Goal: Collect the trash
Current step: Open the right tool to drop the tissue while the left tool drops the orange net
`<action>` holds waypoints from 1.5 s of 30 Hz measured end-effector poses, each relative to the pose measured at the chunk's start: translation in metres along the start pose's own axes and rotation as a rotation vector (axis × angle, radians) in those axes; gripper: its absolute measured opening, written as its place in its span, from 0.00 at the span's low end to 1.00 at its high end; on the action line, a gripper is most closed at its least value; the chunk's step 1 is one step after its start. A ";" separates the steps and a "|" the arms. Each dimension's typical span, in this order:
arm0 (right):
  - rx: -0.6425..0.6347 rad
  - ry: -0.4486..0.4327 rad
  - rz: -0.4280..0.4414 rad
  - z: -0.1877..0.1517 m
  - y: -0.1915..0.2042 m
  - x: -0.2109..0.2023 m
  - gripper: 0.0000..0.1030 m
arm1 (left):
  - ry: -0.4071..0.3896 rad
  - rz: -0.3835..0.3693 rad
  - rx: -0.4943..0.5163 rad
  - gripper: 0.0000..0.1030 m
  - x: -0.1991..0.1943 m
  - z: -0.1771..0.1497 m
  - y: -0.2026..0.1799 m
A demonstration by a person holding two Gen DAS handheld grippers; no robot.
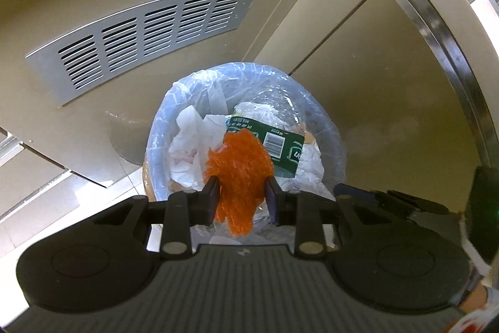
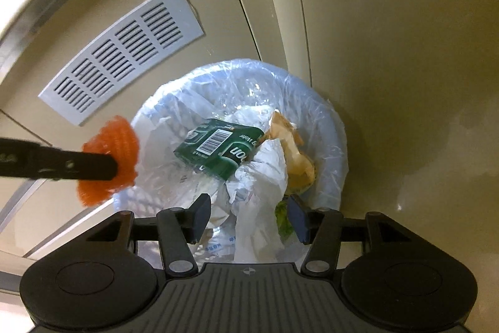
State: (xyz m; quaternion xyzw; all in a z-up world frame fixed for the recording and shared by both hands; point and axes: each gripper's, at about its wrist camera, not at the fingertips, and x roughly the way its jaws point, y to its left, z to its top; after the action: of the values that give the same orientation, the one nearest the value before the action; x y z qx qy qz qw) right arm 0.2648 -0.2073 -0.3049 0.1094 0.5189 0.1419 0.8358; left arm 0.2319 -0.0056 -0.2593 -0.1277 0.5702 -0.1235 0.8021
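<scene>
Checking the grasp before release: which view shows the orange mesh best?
The left wrist view: the orange mesh sits centred between the left gripper fingers, above the bin. The right wrist view shows it off to the side, partly hidden by a finger.

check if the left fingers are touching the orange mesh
Touching. The left wrist view shows both fingers pressed against the sides of the orange mesh.
</scene>
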 end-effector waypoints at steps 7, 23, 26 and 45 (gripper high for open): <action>0.045 -0.026 -0.001 0.000 -0.006 -0.019 0.53 | -0.024 0.032 0.042 0.30 0.005 0.003 -0.010; 0.025 -0.067 0.000 -0.001 -0.004 -0.035 0.53 | -0.070 0.065 0.098 0.55 -0.002 0.005 -0.012; 0.008 -0.086 0.015 -0.003 -0.002 -0.040 0.53 | -0.068 0.061 0.098 0.47 -0.008 -0.001 -0.011; -0.037 -0.003 -0.021 -0.011 0.003 -0.005 0.10 | -0.059 0.001 0.096 0.30 -0.006 -0.011 -0.015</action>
State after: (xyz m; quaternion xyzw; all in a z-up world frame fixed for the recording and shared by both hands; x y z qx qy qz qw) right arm 0.2519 -0.2058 -0.3046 0.0888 0.5161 0.1426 0.8399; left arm 0.2186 -0.0179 -0.2524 -0.0924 0.5396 -0.1467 0.8239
